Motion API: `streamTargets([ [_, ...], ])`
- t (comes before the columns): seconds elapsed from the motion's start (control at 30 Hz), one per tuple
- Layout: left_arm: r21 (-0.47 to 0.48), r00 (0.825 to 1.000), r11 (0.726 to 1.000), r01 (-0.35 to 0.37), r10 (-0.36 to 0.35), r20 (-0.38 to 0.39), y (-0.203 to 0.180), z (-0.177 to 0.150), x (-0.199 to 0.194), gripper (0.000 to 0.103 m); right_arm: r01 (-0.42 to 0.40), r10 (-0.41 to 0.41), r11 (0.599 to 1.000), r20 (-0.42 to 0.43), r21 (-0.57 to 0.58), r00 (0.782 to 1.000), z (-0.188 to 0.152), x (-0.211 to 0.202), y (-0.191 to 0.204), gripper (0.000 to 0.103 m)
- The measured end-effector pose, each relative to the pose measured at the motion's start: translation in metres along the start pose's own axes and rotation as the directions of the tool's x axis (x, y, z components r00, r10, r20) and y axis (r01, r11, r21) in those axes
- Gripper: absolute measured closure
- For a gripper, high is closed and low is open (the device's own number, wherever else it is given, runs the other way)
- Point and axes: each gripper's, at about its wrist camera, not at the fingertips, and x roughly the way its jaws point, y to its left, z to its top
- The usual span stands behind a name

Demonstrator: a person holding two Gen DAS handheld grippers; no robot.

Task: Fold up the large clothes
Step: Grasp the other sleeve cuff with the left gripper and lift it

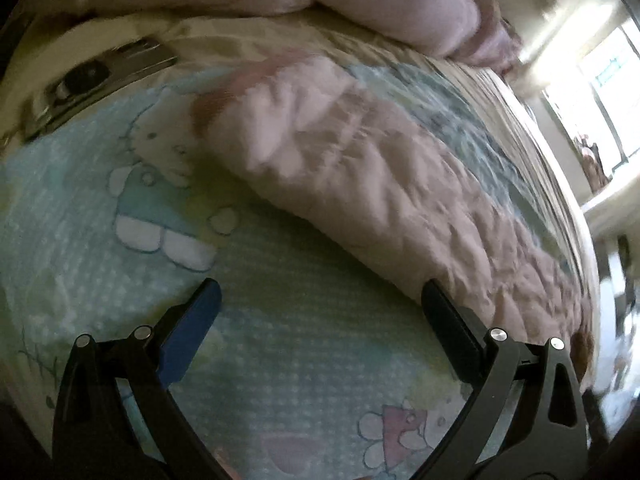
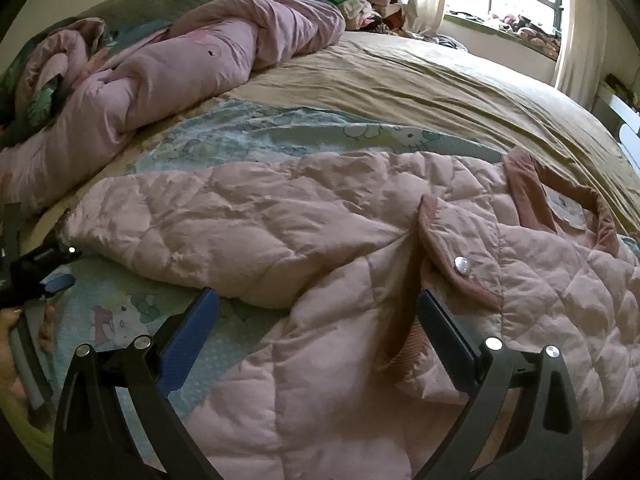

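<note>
Both tongs [image 1: 320,300] [image 2: 318,304] gape wide, low over the pink quilted jacket [image 2: 360,240].

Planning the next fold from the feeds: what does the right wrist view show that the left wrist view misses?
Right wrist only: the jacket's collar, a snap flap, and the left gripper at its edge. Left wrist only: a grey device lying on the bed. Both show the pink quilted jacket, the cartoon blanket under it, and open jaws.

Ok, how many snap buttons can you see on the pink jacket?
1: a silver snap on the pocket flap of the pink quilted jacket, seen from the right wrist. Others may be hidden in folds.
</note>
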Motion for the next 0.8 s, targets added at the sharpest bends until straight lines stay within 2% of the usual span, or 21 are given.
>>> streamTargets([
  [0.27,-0.142,0.999,0.989,0.03,-0.026,0.029,0.011,0.016,0.004,0.009,-0.015,0.015,1.0,0.006,0.014,1.0,0.0,0.004,-0.001,0.004],
  [0.43,-0.172,0.997,0.985,-0.002,0.015,0.071,0.004,0.029,0.013,0.01,-0.033,0.033,0.999,0.0,0.022,0.999,-0.001,0.008,0.0,0.004],
  [0.47,-0.173,0.996,0.985,-0.009,0.023,0.082,0.001,0.034,0.014,0.02,-0.036,0.036,0.999,0.0,0.026,0.999,-0.002,0.008,0.0,0.004],
  [0.5,-0.173,0.995,0.985,-0.005,0.022,0.095,-0.001,0.039,0.016,0.035,-0.036,0.036,0.999,0.001,0.029,0.999,-0.003,0.008,-0.001,0.004],
  [0.53,-0.174,0.995,0.985,0.006,0.011,0.099,-0.004,0.044,0.019,0.059,-0.039,0.039,0.999,0.001,0.029,0.999,-0.003,0.008,-0.001,0.004],
  [0.6,-0.17,0.995,0.985,-0.011,0.028,0.098,-0.012,0.053,0.022,0.072,-0.043,0.043,0.999,0.001,0.029,0.999,-0.004,0.007,-0.002,0.004],
  [0.67,-0.142,0.994,0.99,-0.003,0.019,0.111,-0.021,0.059,0.018,0.091,-0.048,0.048,0.999,0.001,0.023,0.999,-0.005,0.004,-0.002,0.004],
  [0.7,-0.133,0.992,0.991,0.015,0.001,0.124,-0.025,0.06,0.012,0.094,-0.049,0.049,0.999,0.004,0.02,0.999,-0.006,0.002,-0.003,0.004],
  [0.8,-0.063,0.982,0.996,0.069,-0.057,0.182,-0.047,0.061,-0.021,0.095,-0.045,0.045,0.998,0.011,0.032,0.999,-0.008,-0.01,-0.01,0.004],
])
